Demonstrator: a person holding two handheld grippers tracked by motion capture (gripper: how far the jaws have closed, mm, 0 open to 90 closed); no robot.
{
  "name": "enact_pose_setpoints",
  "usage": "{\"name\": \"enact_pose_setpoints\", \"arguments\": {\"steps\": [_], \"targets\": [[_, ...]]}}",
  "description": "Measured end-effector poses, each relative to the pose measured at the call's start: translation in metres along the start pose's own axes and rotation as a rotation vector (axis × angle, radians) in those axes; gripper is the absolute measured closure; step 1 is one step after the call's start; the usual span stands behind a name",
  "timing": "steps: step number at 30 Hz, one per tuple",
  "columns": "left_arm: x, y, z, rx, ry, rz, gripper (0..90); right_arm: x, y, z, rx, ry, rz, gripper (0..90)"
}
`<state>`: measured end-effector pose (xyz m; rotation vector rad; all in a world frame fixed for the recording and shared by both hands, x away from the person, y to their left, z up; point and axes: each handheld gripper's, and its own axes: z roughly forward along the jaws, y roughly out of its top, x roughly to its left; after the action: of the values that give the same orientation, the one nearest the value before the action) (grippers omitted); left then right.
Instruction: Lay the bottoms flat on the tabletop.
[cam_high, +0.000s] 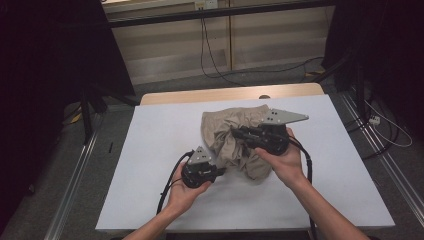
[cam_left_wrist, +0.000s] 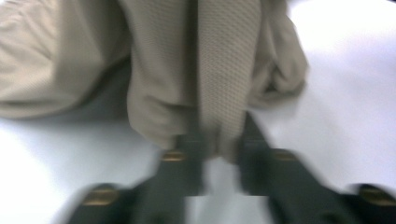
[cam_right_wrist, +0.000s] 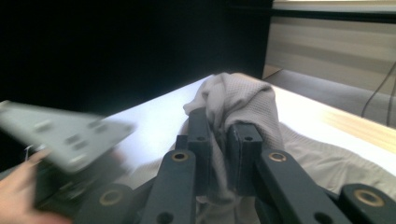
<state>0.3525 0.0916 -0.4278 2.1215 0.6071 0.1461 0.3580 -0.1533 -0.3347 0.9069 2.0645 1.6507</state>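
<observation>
Both clamped on the beige cloth (cam_high: 235, 142) heaped mid-table (cam_high: 165, 125): left gripper (cam_high: 220, 171) pinching its near edge, right gripper (cam_high: 235, 133) lifting a fold, probably to spread it.

- White table top (cam_high: 165, 130), with a bare wooden edge (cam_high: 210, 95) along the far side.
- Black cables (cam_high: 210, 55) trailing over the floor beyond.
- Metal rails (cam_high: 75, 175) flanking the table.
</observation>
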Motion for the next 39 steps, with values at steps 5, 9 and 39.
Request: {"name": "enact_pose_setpoints", "arguments": {"steps": [5, 9, 39], "targets": [[-0.02, -0.002, -0.017, 0.001, -0.11, 0.018, 87.5, -0.014, -0.003, 0.01, -0.002, -0.034, 0.042, 78.7], [-0.027, -0.009, -0.031, -0.007, -0.123, 0.03, 87.2, -0.023, -0.007, 0.02, 0.026, -0.05, 0.049, 80.9], [-0.017, -0.013, 0.031, 0.115, 0.141, 0.1, 58.6, -0.006, -0.115, 0.017, 0.455, -0.086, -0.111, 40.2]]}}
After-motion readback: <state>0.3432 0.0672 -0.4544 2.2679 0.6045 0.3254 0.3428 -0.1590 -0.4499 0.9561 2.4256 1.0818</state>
